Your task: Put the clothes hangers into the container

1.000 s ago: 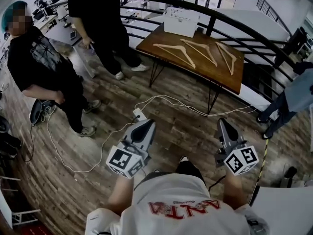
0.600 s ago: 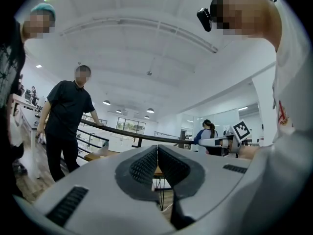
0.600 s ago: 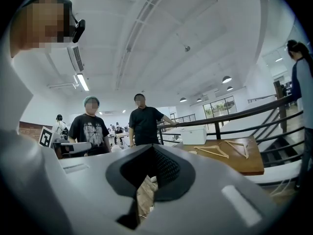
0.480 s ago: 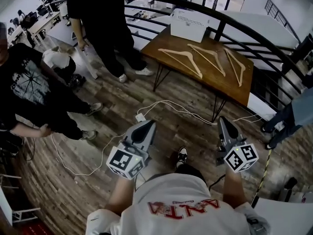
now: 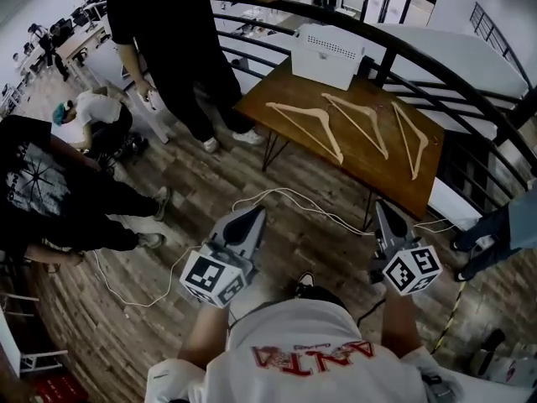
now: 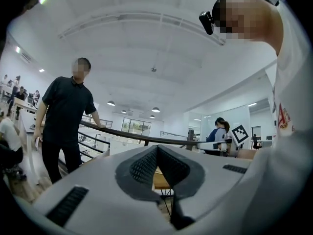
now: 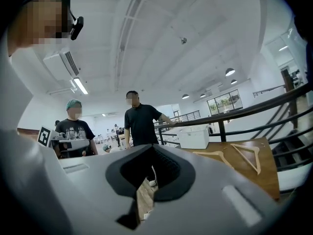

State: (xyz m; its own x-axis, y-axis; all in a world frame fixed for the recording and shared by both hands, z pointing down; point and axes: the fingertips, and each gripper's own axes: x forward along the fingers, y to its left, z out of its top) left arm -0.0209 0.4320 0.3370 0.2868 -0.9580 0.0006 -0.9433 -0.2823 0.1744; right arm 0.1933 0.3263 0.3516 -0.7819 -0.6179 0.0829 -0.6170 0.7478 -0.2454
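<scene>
Three wooden hangers lie flat on a brown table (image 5: 394, 183): the left hanger (image 5: 306, 124), the middle hanger (image 5: 361, 124) and the right hanger (image 5: 411, 141). A white slotted container (image 5: 327, 53) stands at the table's far end. My left gripper (image 5: 252, 212) and right gripper (image 5: 382, 208) are held level over the wooden floor, short of the table's near edge, both shut and empty. In the right gripper view the right gripper (image 7: 151, 147) points towards the container (image 7: 194, 137) and two hangers (image 7: 249, 155). The left gripper (image 6: 156, 148) shows its pads meeting at the tip.
A person in black (image 5: 168, 40) stands at the table's left end, hand on the black railing (image 5: 436, 65). Another person (image 5: 42, 191) stands at the left, one crouches (image 5: 92, 116) behind. A white cable (image 5: 277, 196) trails across the floor before the table. Legs (image 5: 503, 225) show at the right edge.
Both grippers have travelled forward towards the table, which now lies nearer and lower in the head view. The people at the left have slid towards the frame's edge. The jaws stay shut.
</scene>
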